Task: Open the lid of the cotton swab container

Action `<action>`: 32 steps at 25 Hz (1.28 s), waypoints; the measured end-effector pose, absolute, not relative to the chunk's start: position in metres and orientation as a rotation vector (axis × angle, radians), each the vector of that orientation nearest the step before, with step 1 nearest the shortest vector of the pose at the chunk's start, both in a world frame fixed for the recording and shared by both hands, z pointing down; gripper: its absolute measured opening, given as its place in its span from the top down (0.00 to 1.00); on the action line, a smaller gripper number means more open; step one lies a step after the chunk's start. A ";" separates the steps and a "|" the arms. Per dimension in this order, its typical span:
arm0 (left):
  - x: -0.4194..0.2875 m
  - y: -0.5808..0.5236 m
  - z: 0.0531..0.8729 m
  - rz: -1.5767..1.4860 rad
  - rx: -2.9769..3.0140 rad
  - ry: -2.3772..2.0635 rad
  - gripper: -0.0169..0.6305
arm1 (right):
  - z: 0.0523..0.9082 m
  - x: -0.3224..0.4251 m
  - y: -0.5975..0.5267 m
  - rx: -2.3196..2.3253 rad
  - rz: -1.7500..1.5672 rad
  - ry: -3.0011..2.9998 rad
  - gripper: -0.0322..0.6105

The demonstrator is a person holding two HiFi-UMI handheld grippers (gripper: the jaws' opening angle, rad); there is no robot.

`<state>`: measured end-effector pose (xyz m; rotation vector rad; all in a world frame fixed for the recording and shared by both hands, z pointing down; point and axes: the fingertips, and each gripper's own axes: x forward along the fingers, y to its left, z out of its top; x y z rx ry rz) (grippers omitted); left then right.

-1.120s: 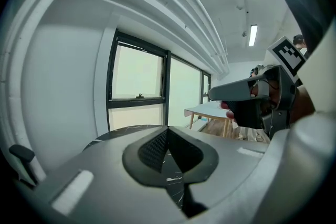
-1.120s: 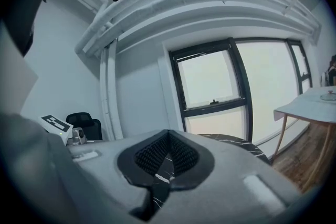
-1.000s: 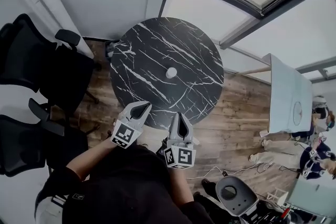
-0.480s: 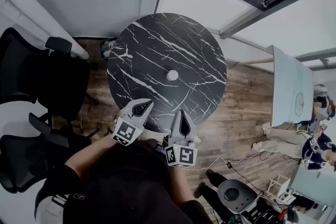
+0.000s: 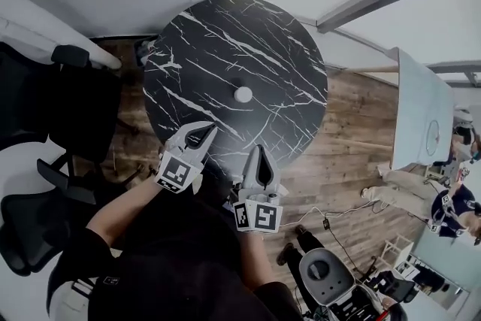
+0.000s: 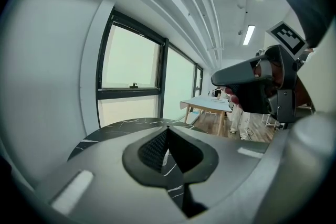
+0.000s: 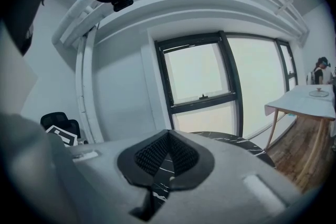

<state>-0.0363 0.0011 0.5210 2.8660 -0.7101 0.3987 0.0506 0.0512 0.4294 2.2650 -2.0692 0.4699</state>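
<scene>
A small round white container [image 5: 243, 94], the cotton swab container, stands near the middle of a round black marble table [image 5: 195, 49]. My left gripper [image 5: 205, 129] hangs over the table's near edge, shut and empty. My right gripper [image 5: 258, 152] sits just right of it, at the near rim, also shut with nothing in it. Both are well short of the container. In the left gripper view the jaws [image 6: 167, 131] meet at the tips, with the right gripper [image 6: 252, 84] passing at upper right. The right gripper view shows its tips [image 7: 168, 135] closed too.
Black office chairs [image 5: 45, 109] stand left of the table. A white table [image 5: 417, 116] and people [image 5: 451, 207] are at the far right, a round-based chair [image 5: 323, 274] at lower right. Windows run behind the table; cables lie on the wood floor.
The view has shifted so the table and container sit higher and slightly left in frame. Both grippers stay shut near the table's near edge, the right one a little lower.
</scene>
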 end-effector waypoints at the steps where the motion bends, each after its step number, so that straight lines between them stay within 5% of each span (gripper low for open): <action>1: -0.033 -0.001 0.522 0.403 2.868 -0.721 0.97 | 0.432 0.053 0.048 2.260 0.473 -2.075 0.95; 32: 0.009 -0.039 0.623 0.568 2.793 -0.826 0.96 | 0.548 0.100 -0.003 2.150 0.712 -2.060 0.95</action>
